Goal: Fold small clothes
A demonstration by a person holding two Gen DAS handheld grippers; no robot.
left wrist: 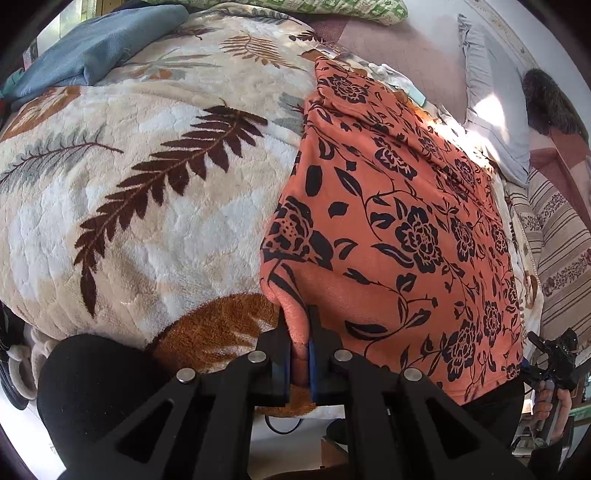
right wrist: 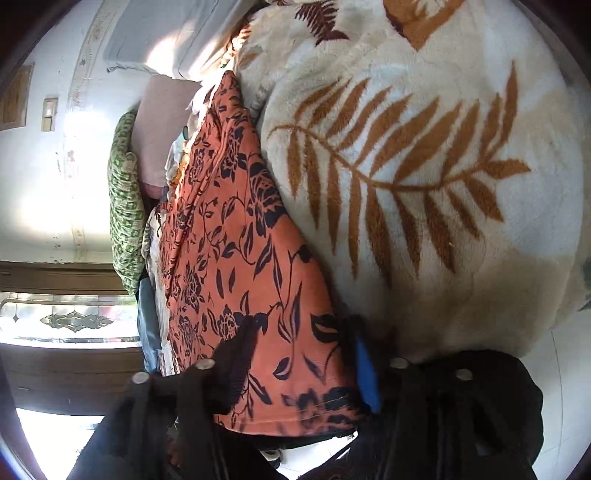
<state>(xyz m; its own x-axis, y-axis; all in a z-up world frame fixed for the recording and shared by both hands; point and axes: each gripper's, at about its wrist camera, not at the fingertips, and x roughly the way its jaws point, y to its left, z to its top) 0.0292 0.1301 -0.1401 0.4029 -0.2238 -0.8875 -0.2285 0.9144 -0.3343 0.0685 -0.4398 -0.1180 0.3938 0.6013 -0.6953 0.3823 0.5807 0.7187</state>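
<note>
An orange garment with a black flower print (left wrist: 402,229) lies spread on a fleece blanket with fern leaves (left wrist: 147,192). My left gripper (left wrist: 300,328) is shut on the garment's near left corner, with a fold of orange cloth pinched between its blue pads. In the right wrist view the same garment (right wrist: 236,236) runs away from me along the blanket (right wrist: 424,184). My right gripper (right wrist: 301,332) is open, its fingers wide apart around the garment's near edge, the cloth lying between them. The right gripper also shows at the far right of the left wrist view (left wrist: 554,354), held in a hand.
A blue cloth (left wrist: 92,48) lies at the blanket's far left. A green patterned pillow (left wrist: 295,7) and a grey pillow (left wrist: 491,96) are at the back. Striped bedding (left wrist: 561,251) hangs on the right. White floor (right wrist: 554,369) lies below the bed edge.
</note>
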